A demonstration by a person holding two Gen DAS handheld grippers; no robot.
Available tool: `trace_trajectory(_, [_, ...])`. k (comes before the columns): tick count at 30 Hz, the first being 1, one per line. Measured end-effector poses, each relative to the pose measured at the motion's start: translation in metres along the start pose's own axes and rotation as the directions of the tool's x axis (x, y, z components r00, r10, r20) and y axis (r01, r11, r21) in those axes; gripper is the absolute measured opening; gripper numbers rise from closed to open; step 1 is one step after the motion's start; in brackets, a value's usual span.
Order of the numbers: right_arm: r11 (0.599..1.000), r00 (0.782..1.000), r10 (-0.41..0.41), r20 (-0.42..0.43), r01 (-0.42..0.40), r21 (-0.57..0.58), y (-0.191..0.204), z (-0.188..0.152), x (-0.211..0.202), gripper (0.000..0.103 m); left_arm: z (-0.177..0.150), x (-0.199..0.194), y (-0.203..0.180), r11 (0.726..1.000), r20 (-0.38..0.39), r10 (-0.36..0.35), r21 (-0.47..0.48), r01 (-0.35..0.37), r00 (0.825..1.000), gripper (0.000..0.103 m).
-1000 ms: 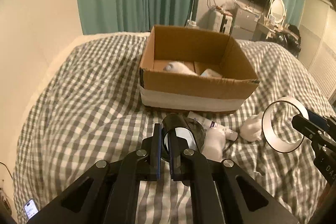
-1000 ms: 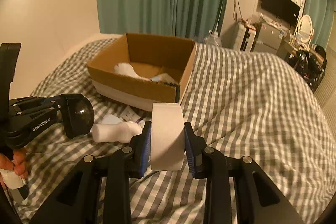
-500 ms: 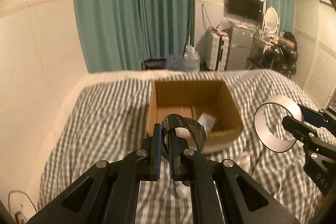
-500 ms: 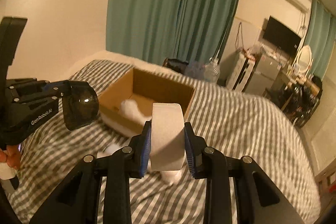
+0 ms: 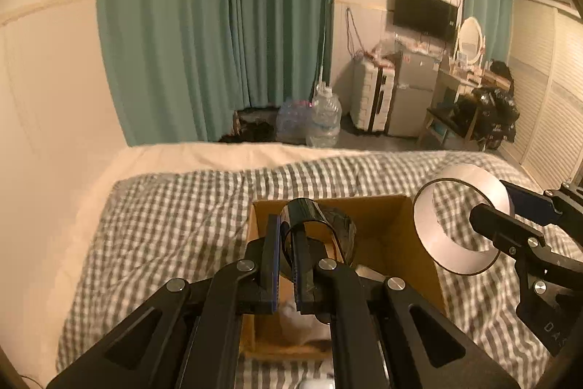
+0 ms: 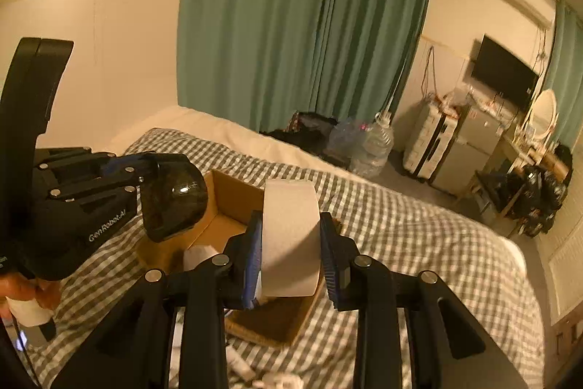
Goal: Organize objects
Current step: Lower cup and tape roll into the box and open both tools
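Item 1. Left tongs [image 5: 288, 261]: closed down narrow, pinching the wall of a dark roll of tape [image 5: 320, 225] by one side of its ring. The roll is hanging above the cardboard box [image 5: 397, 243], over the box's 9 o'clock half as seen from the left wrist view.

Item 2. Right tongs [image 6: 291, 254]: spread about as wide as the white roll of tape [image 6: 289, 236] they are clamping across its flat faces. In the left wrist view this roll [image 5: 462, 217] is sitting at 3 o'clock of the box, partly over the box's right wall and partly over the bed.

Item 3. Cardboard box: lying open-topped on the checked bed cover [image 5: 175, 225]; something pale is showing on its floor, too hidden to name.

Item 4. Loose white things [image 6: 277, 380] on the bed at 6 o'clock of the box: not yet gathered.

Handling note, by judgement. The step in hand appears to be dropping both rolls into the box.
- The dark roll is already well placed; it is worth lowering it below the rim before letting go, since a ring dropped from height is likely to bounce or roll out.
- The white roll needs carrying further toward 9 o'clock until it is fully inside the walls.
- The two tools are working close together; releasing one at a time is avoiding a knock.
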State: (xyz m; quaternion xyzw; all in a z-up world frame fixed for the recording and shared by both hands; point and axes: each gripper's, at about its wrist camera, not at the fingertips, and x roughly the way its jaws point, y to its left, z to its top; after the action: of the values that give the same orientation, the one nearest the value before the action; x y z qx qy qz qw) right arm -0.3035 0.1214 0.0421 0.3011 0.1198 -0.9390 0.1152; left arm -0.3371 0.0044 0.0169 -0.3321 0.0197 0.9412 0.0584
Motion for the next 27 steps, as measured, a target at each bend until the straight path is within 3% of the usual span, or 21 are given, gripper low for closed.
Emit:
trace_trajectory(11, [0.997,0.990,0.057,-0.128,-0.051,0.055,-0.008,-0.033,0.113,0.029,-0.027,0.097,-0.006,1.000,-0.151,0.007,0.025,-0.003,0.989,0.006])
trace_trajectory(16, [0.995,0.982,0.088,-0.165,-0.078,0.069,-0.009,-0.057,0.133,0.029,-0.036,0.113,-0.001,1.000,-0.170,-0.006,0.010,0.008,0.985,0.006])
trace_trajectory(22, [0.987,0.986,0.101,-0.135,-0.083,0.138,-0.024,-0.062,0.119,0.029,-0.038,0.106,-0.006,1.000,-0.173,0.007,0.025,-0.003,0.985,0.012])
trace_trajectory(23, [0.985,0.988,0.103,-0.120,-0.084,0.153,-0.027,-0.058,0.114,0.037,-0.037,0.103,-0.009,0.999,-0.178,0.010,0.035,-0.003,0.984,0.016])
trace_trajectory(24, [0.983,0.989,0.101,-0.104,-0.083,0.167,-0.029,-0.057,0.106,0.053,-0.037,0.098,-0.012,0.999,-0.184,0.011,0.050,-0.002,0.983,0.019])
trace_trajectory(26, [0.981,0.994,0.087,-0.072,-0.073,0.181,-0.034,-0.049,0.094,0.070,-0.036,0.087,-0.017,0.998,-0.179,0.015,0.066,-0.003,0.984,0.038])
trace_trajectory(27, [0.980,0.995,0.079,-0.053,-0.068,0.187,-0.035,-0.046,0.084,0.070,-0.035,0.081,-0.019,0.997,-0.175,0.018,0.071,-0.005,0.984,0.046])
